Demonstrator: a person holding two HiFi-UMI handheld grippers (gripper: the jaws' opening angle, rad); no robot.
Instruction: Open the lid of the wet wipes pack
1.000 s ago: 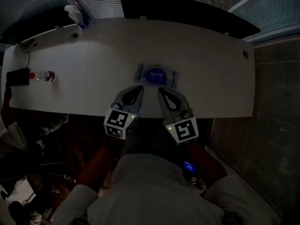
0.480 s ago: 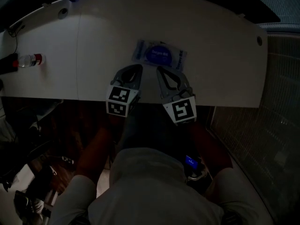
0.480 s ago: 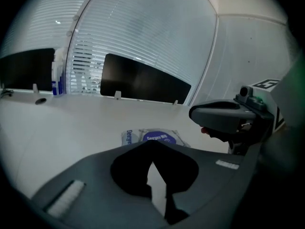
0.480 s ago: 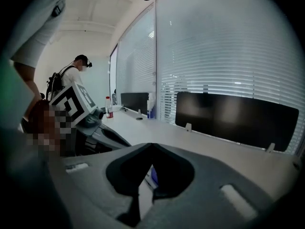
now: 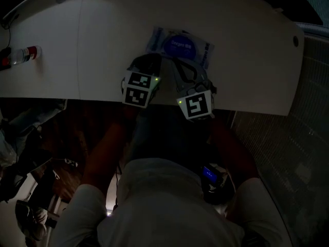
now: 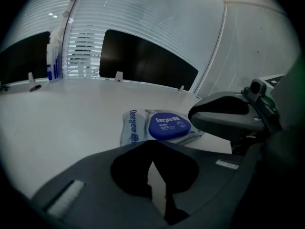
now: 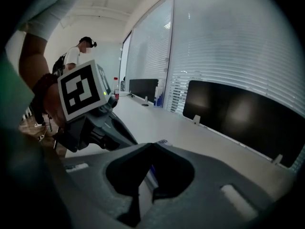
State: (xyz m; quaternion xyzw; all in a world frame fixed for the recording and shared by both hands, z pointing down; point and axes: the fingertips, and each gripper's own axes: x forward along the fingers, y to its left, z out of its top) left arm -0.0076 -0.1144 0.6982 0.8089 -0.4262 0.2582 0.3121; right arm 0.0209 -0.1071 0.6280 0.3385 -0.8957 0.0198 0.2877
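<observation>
The wet wipes pack (image 5: pixel 205 51) lies flat on the white table (image 5: pixel 103 45), its oval blue lid (image 5: pixel 181 43) down. In the left gripper view the pack (image 6: pixel 132 127) and lid (image 6: pixel 169 125) lie just beyond my shut jaws. My left gripper (image 5: pixel 149 60) hovers at the pack's near left edge, and my right gripper (image 5: pixel 181 65) at its near edge, both shut and empty. The right gripper view shows only a sliver of the pack (image 7: pixel 150 174) through the gap in the jaws, with the left gripper's marker cube (image 7: pixel 85 90) beside it.
A small water bottle (image 5: pixel 23 54) lies at the table's far left. A dark monitor (image 6: pixel 143 56) and blue bottles (image 6: pixel 51 67) stand along the back by the blinds. The table's front edge (image 5: pixel 103 100) runs under both grippers. A person (image 7: pixel 78 49) stands far off.
Both grippers have moved forward over the table's front edge and now sit right at the near side of the pack. The pack and its lid have not moved.
</observation>
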